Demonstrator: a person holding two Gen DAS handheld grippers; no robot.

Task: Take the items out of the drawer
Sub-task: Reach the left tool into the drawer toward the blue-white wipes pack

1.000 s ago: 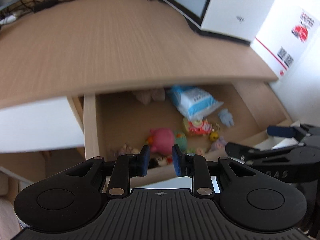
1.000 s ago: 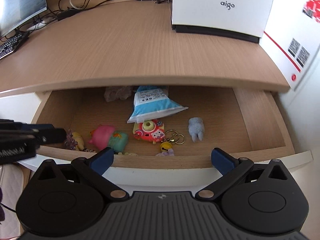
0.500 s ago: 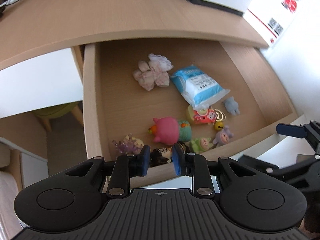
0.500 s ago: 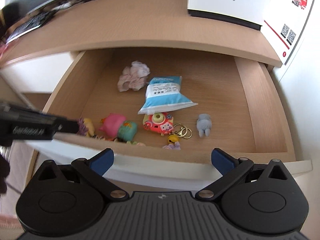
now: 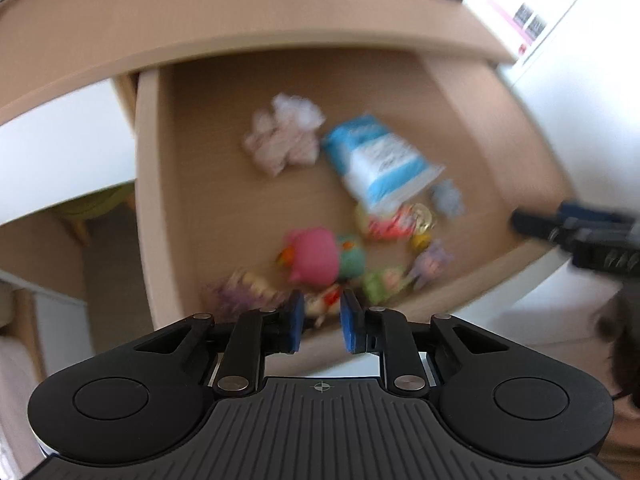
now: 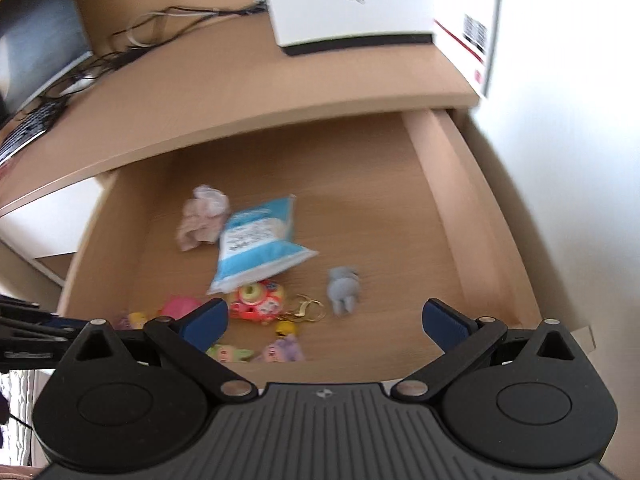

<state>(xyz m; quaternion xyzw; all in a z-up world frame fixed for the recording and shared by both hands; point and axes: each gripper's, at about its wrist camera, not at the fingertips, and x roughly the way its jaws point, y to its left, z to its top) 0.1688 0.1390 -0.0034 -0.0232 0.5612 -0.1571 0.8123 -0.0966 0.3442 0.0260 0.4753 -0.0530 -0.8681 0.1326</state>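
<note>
The open wooden drawer (image 5: 148, 200) (image 6: 452, 200) holds a blue-and-white packet (image 5: 380, 164) (image 6: 256, 248), a crumpled pale cloth (image 5: 284, 136) (image 6: 202, 216), a pink plush (image 5: 314, 254) (image 6: 180, 306), a red toy camera (image 6: 258, 302), a grey plush (image 5: 448, 198) (image 6: 343, 286) and small figures. My left gripper (image 5: 320, 308) hangs over the drawer's front left; its jaws are closing to a narrow gap with nothing gripped. My right gripper (image 6: 324, 308) stands wide open above the drawer's front, holding nothing.
The desk top (image 6: 240, 92) overhangs the drawer's back. A white case (image 6: 352, 0), a monitor (image 6: 36, 40), a keyboard (image 6: 24, 132) and cables stand on it. A white carton (image 6: 468, 20) with red print stands at the right.
Both views now look down into the drawer and show more of its inside. The right gripper has moved in over the front edge and rolled. The left jaws' gap has narrowed a little.
</note>
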